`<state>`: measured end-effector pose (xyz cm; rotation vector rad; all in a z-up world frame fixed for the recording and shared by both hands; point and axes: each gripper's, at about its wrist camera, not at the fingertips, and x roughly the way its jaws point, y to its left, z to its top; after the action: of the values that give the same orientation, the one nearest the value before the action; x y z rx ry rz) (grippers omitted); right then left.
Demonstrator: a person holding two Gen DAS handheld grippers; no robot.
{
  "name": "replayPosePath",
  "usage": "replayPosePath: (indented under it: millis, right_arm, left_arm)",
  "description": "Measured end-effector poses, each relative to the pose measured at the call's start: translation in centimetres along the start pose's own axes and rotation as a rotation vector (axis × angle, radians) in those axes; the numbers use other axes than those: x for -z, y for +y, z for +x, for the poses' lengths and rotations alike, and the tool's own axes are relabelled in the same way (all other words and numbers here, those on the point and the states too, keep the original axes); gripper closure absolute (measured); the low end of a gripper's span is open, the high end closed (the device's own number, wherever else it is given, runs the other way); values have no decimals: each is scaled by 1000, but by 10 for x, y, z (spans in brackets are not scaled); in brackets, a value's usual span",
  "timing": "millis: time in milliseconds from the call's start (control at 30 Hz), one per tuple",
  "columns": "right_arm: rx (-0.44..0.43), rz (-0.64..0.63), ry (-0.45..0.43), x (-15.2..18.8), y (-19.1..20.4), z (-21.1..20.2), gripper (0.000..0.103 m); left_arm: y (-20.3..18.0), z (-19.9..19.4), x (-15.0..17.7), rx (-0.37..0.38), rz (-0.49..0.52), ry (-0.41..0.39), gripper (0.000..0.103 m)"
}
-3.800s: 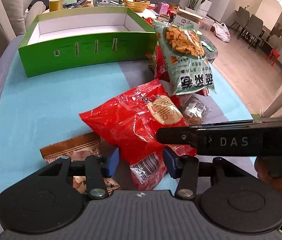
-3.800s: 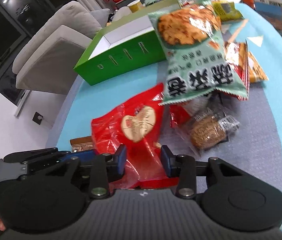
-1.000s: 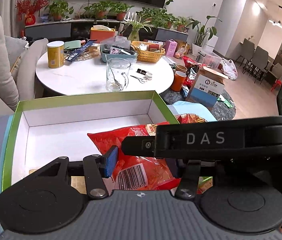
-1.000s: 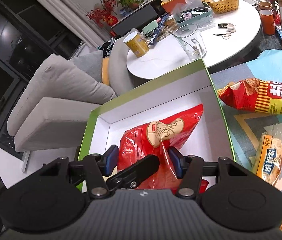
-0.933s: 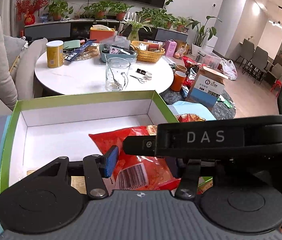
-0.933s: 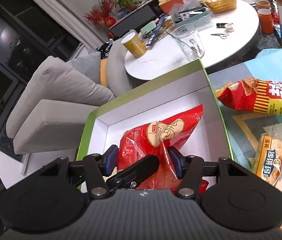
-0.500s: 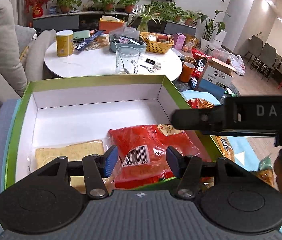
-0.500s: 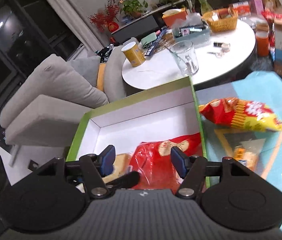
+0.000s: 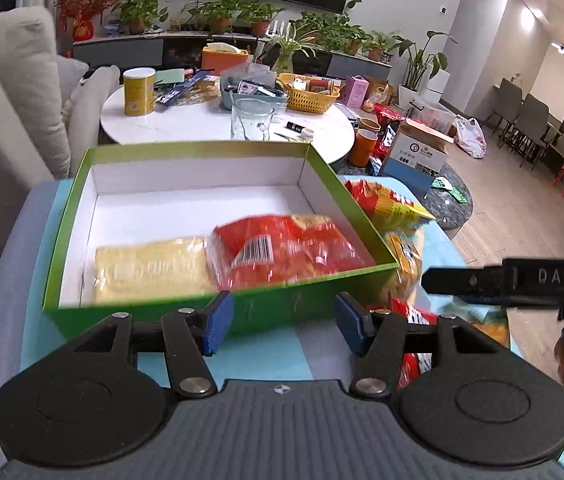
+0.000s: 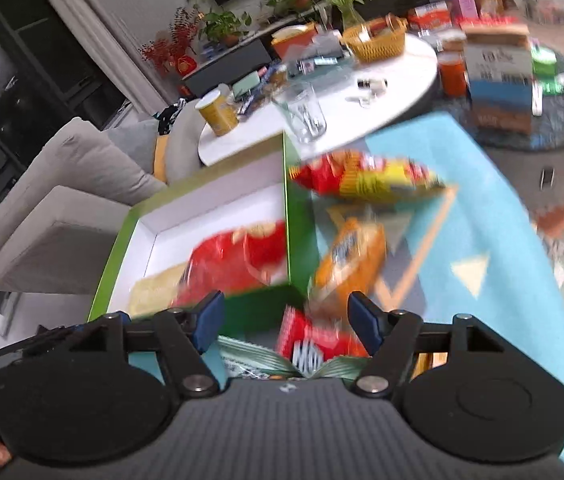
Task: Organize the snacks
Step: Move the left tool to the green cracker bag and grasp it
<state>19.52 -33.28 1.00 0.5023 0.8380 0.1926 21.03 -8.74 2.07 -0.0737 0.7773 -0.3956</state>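
Box (image 9: 170, 308), green outside and white inside, sits on my bench (image 9: 34, 248) on the blue cloth. Two packs lie flat on its floor at the near wall: red snack bag (image 9: 286, 252) on the right, barcode facing up, and pale yellow pack (image 9: 150, 270) on the left, touching it side by side. The rest of the box floor is bare white.

My left hand-held gripper (image 9: 280, 322) hangs in front of the near box wall, jaws opening, nothing between the blue pads. My right hand-held gripper (image 10: 284, 318) is also opening, jaws wide, nothing gripped. It hovers over the loose snacks just right of the box; the view is blurred. In the left view its black finger marked DAS pokes in from the right edge.

Outside the box, on the cloth to the right: red-and-yellow chip bag (image 10: 366, 178) by the far right corner, orange pack (image 10: 350, 264) beside the right wall, small red pack (image 10: 314, 344) and a green-striped wrapper (image 10: 258, 358) directly under my right jaws.

Behind the bench stands a round white table (image 9: 202, 124) with a yellow can (image 9: 138, 92), a glass jug (image 9: 251, 118) and a yellow basket (image 9: 308, 94).
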Motion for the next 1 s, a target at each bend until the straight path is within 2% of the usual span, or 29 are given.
replayPosePath:
  millis: [100, 233, 367, 533, 667, 800, 1000]
  right_arm:
    - [-31, 39, 52, 20, 0, 3, 20]
    - [-20, -26, 48, 47, 13, -5, 20]
    - [-55, 6, 96, 61, 10, -10, 20]
    - [-14, -8, 70, 72, 5, -28, 20]
    - [-14, -7, 8, 73, -2, -49, 16]
    - [32, -32, -51, 72, -8, -69, 14]
    - [43, -22, -1, 93, -21, -73, 14]
  left_arm:
    - [1, -13, 15, -4, -18, 12, 50]
    - [0, -32, 36, -10, -17, 16, 50]
    - [-4, -46, 57, -17, -2, 30, 47]
    - [-12, -59, 85, -14, 17, 57, 47]
    - [-21, -68, 103, 14, 31, 80, 47]
    - [-35, -73, 116, 57, 72, 97, 44]
    - [-55, -69, 129, 100, 114, 129, 44]
